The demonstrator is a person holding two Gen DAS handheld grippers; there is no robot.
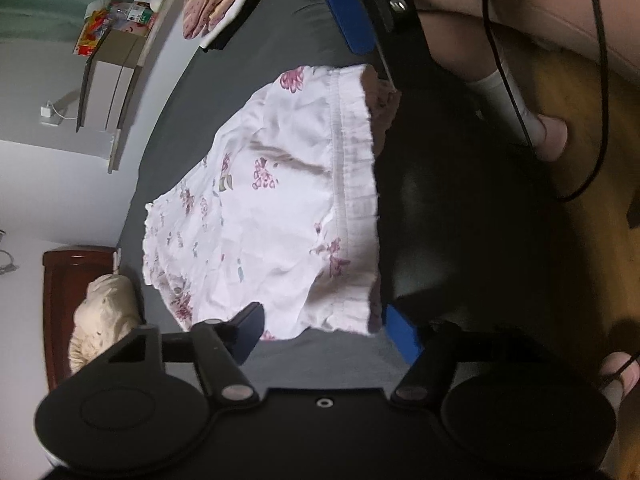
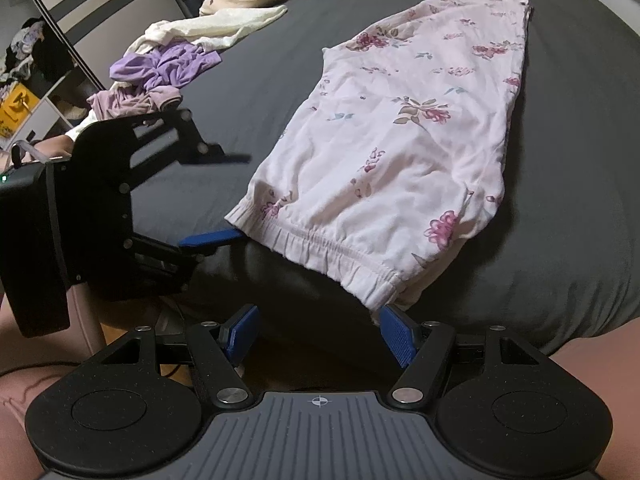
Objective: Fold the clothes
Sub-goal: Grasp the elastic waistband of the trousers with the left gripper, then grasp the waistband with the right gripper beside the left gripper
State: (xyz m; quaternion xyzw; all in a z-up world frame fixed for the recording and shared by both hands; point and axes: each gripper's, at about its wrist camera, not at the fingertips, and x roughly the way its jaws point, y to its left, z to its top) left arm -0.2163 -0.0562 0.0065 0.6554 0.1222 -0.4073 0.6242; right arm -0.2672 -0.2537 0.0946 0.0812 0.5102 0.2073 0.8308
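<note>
Floral pajama shorts point(image 2: 404, 128) lie flat on the dark grey bed point(image 2: 260, 56), waistband at the near edge. Left tongs point(image 2: 226, 196) stand released at the waistband's left corner; right tongs point(image 2: 320, 332) gape released just below its right corner, gripping nothing.

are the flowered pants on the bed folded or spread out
Folded: the flowered pants lie doubled lengthwise, one leg over the other.

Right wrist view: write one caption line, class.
Floral pyjama shorts on a grey bed, both tongs at the waistband.
</note>
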